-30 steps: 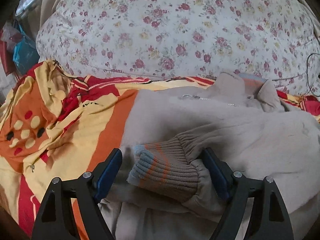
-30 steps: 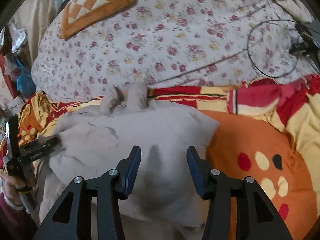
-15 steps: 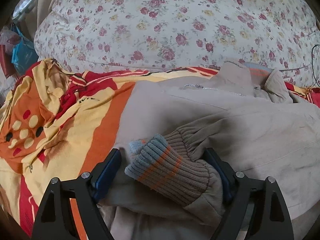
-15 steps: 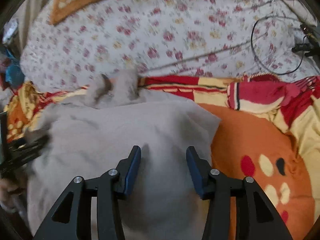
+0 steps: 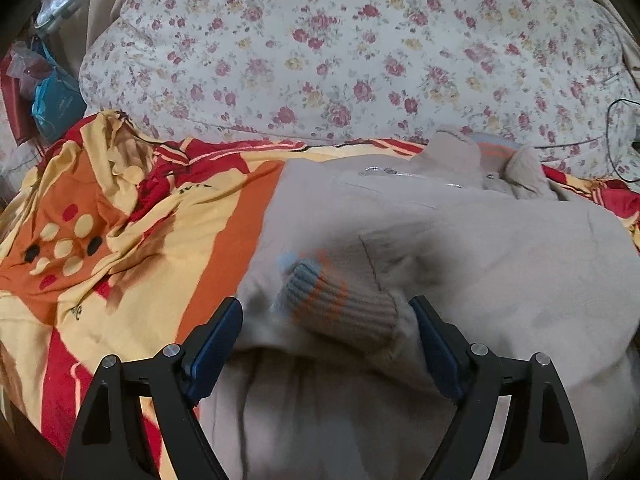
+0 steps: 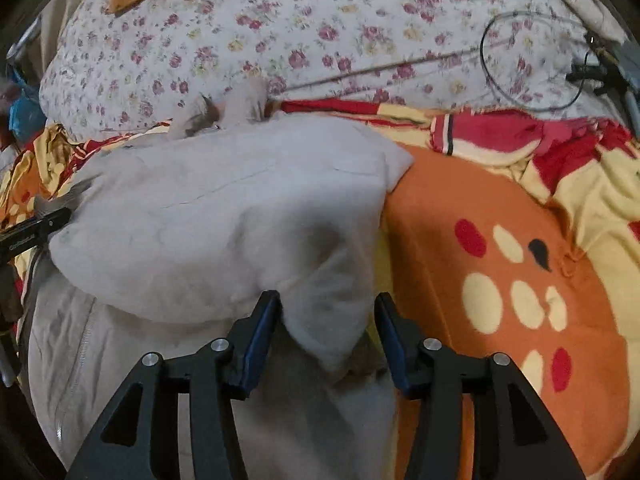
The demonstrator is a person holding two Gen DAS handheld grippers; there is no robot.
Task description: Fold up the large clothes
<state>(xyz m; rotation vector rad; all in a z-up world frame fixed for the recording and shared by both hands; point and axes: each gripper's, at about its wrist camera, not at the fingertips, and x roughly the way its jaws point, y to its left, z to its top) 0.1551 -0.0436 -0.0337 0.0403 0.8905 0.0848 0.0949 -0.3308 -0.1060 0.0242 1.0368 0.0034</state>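
Bedding fills both views: a floral quilt (image 5: pixel 340 52) heaped at the far side and a red, yellow and orange blanket (image 5: pixel 132 216) spread nearer, with the beige jacket (image 5: pixel 480 248) lying on that blanket. The jacket's long axis runs from its collar (image 5: pixel 480 156), far and touching the quilt's edge, toward the near side where both grippers work. In the right wrist view the jacket (image 6: pixel 224 208) takes the left and middle of the scene, the bare orange blanket (image 6: pixel 500 240) the right.

A folded sleeve lies across the jacket's front, slanting down to the left, and ends in a ribbed cuff (image 5: pixel 332 300) striped grey-blue and orange. The left gripper (image 5: pixel 326 340) stands wide, released, its blue pads either side of that cuff and not pressing it; the cuff sits just ahead of the fingers, so this hand is plainly the nearer one to it.

The right gripper (image 6: pixel 328 332) straddles a hanging fold of the jacket's right-hand edge. Its jaws are opening, the cloth between them, and neither pad seems to press it; motion blur makes this uncertain. Judging by this, the sleeve fold is laid, and the next move probably turns on the jacket's near hem, below both grippers and largely out of sight.
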